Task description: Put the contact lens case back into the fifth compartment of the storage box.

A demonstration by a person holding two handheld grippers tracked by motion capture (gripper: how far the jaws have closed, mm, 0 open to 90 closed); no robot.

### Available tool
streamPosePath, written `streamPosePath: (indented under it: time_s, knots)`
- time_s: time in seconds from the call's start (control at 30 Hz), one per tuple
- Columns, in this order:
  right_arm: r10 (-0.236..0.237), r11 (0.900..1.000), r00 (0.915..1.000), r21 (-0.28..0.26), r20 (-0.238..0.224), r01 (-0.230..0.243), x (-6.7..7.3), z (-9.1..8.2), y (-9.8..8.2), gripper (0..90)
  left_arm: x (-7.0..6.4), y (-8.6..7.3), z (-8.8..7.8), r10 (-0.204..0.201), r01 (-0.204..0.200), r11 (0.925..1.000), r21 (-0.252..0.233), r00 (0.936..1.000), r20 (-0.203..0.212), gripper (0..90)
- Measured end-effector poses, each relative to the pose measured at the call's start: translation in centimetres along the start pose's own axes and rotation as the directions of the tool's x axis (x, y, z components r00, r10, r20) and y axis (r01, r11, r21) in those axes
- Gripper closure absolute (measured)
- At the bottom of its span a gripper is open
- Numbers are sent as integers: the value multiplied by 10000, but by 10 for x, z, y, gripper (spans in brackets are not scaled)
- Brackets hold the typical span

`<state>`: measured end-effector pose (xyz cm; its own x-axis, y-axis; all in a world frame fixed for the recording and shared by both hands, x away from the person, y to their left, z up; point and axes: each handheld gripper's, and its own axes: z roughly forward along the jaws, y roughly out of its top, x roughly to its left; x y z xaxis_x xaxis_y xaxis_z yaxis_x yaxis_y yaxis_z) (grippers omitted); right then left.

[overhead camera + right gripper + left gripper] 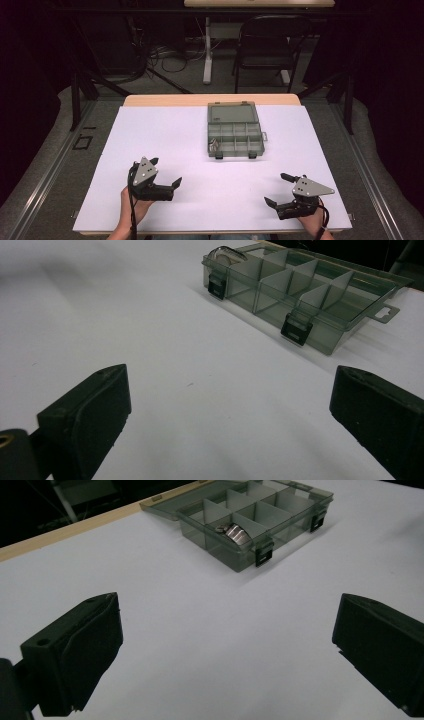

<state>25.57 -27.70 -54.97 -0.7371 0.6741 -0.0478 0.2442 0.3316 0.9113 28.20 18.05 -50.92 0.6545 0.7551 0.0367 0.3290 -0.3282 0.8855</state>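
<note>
Two tongs over one white surface (200,200), both empty. Biggest to smallest:

Surface: white sheet over a wood top; bare tan strip along the far edge. Beyond it a dark folding chair (267,45) on the floor, well apart.

Organizer box (235,131): translucent grey, lid swung open and lying flat on the far side. Sits centre-far on the surface, slightly toward the person's right. Tray split by dividers into two rows of compartments. Two black latches (263,554) hang on the near wall. A small hang tab sticks out on the box's right end in the right gripper view.

Left tongs (166,172): near-left part of the surface, held by a hand (134,205) at the near edge. Jaws spread wide, nothing between them, just bare white sheet in the left gripper view. Aimed toward the box, well apart from it.

Right tongs (278,189): near-right part, held by the other hand (312,222). Jaws also spread wide, nothing pinched. Box sits ahead of them, well apart.

Metal parts (234,531): small shiny pieces in the near-row compartment at the box's left end, next to the left latch. Count and exact type: cannot tell. Other compartments look bare.
</note>
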Motion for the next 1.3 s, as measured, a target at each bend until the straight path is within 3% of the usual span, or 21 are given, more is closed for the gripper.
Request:
streamPosePath:
  time_s: [0.57, 1.3]
  knots:
    - [-172, 9999, 9999, -17, 22, 172, 1, -1, 1, 27, 7, -33, -24, -364, 359, 9989, -287, 9992, -158, 1]
    - [-126, 9999, 9999, 52, 2, 126, 1, 0, -1, 28, 12, -66, -32, -987, 967, 9926, -731, 9948, -239, 1]
